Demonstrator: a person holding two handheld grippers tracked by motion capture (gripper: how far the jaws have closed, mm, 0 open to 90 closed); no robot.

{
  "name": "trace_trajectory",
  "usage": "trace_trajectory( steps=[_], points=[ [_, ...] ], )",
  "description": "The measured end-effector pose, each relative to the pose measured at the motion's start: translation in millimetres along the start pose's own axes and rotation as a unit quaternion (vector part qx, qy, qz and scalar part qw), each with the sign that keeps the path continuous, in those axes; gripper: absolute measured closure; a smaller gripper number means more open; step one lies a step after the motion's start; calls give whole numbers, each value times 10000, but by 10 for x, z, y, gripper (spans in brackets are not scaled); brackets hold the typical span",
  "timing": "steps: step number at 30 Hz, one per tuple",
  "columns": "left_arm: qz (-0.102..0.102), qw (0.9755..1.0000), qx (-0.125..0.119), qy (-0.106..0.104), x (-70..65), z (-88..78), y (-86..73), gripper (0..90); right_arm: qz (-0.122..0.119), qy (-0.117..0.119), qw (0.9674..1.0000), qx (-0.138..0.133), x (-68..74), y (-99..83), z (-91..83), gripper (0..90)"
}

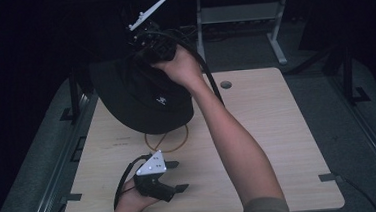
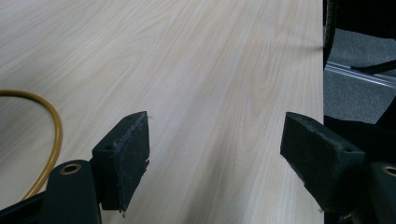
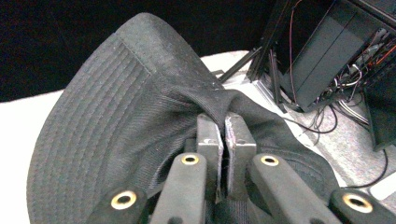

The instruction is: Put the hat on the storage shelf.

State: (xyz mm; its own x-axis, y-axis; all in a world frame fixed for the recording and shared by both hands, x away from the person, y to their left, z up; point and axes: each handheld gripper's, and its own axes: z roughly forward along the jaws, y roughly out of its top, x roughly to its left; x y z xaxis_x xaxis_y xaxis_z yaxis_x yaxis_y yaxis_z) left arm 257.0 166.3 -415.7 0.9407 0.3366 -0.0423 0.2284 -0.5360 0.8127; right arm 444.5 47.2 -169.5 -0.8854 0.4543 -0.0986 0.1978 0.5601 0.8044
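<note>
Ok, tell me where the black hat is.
In the high view the black hat hangs over the table's far left, pinched by the right gripper, just above the yellow ring.

From the table (image 1: pixel 279 144) centre, the whole stretch from one to five o'clock lies bare and open to any reach. Toward eleven o'clock the black hat (image 1: pixel 140 97) hangs in the way, pinched in the right gripper (image 1: pixel 154 48). The yellow ring (image 1: pixel 166 137) lies flat beneath it. At seven o'clock the left gripper (image 1: pixel 176 176) sits, jaws spread over bare wood.
</note>
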Motion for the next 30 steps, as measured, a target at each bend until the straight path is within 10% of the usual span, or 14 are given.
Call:
trace_trajectory(
  steps=[5,6,13,30],
  points=[
    [107,9999,40,-35,-15,45,13,232,-218,-120,9994,244,87,90,196,846],
    [130,9999,92,-53,-23,52,20,232,-242,-270,9988,340,126,121,280,730],
    [175,9997,126,-61,-58,54,20,232,-42,-12,9996,282,125,77,340,567],
    [136,9996,200,-120,-70,98,-3,231,740,311,9965,-248,-113,-461,-203,345]
  ],
)
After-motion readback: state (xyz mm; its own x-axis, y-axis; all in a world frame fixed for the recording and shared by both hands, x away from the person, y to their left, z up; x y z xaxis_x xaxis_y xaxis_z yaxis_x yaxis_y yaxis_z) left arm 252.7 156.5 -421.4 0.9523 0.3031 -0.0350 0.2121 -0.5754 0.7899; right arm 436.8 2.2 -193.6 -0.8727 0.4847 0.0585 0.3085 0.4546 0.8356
